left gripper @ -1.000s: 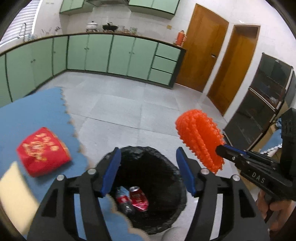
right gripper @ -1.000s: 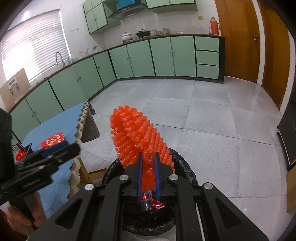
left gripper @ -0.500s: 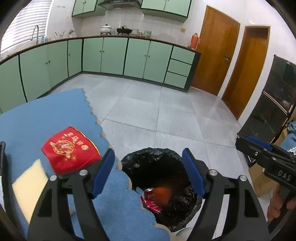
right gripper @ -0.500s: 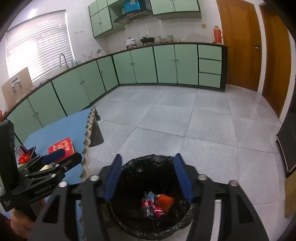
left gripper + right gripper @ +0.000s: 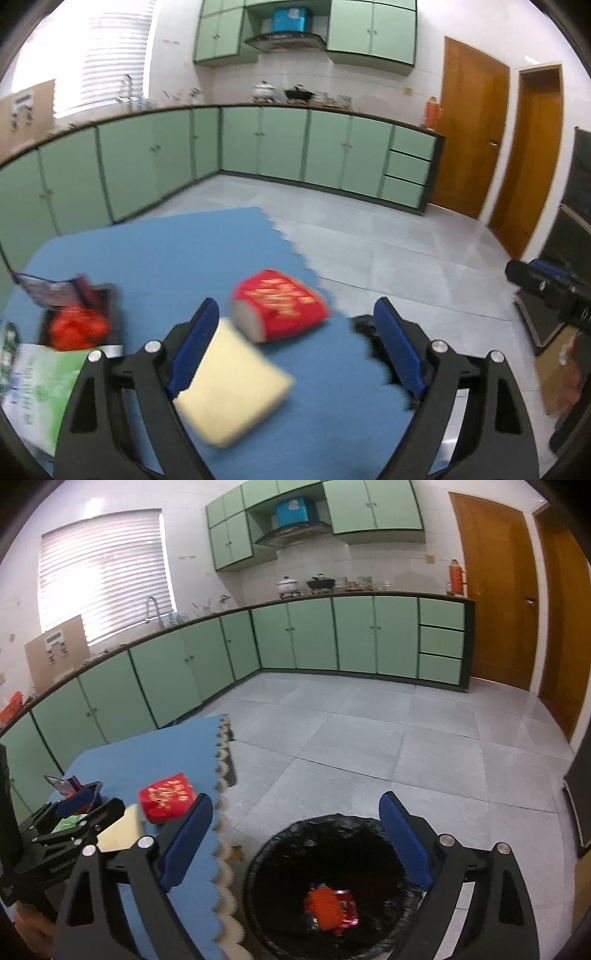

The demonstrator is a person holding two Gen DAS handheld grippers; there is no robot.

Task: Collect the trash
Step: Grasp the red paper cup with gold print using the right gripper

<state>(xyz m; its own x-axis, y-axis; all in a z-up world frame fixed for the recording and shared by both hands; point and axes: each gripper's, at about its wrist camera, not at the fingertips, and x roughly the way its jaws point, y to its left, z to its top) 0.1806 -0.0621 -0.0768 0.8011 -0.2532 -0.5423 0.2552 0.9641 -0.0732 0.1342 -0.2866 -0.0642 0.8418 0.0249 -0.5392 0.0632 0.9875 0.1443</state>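
Observation:
My left gripper (image 5: 295, 350) is open and empty above the blue table mat (image 5: 166, 251). A red paper cup (image 5: 279, 304) lies on its side between and just beyond its fingertips, with a pale yellow sponge (image 5: 232, 391) next to it. My right gripper (image 5: 295, 845) is open and empty above the black-lined trash bin (image 5: 332, 886). The orange foam net (image 5: 325, 908) lies in the bin on crushed red cans. The red cup (image 5: 168, 799) and the left gripper (image 5: 74, 823) show at the left of the right wrist view.
A black tray (image 5: 79, 325) with red items and a green-white packet (image 5: 40, 387) sit at the mat's left. The scalloped mat edge (image 5: 223, 812) runs beside the bin. Green cabinets (image 5: 295, 638) line the far walls; wooden doors (image 5: 469, 129) stand right.
My right gripper opened and dropped the orange foam net into the bin. My left gripper swung left from over the bin to over the table, toward the red cup and sponge.

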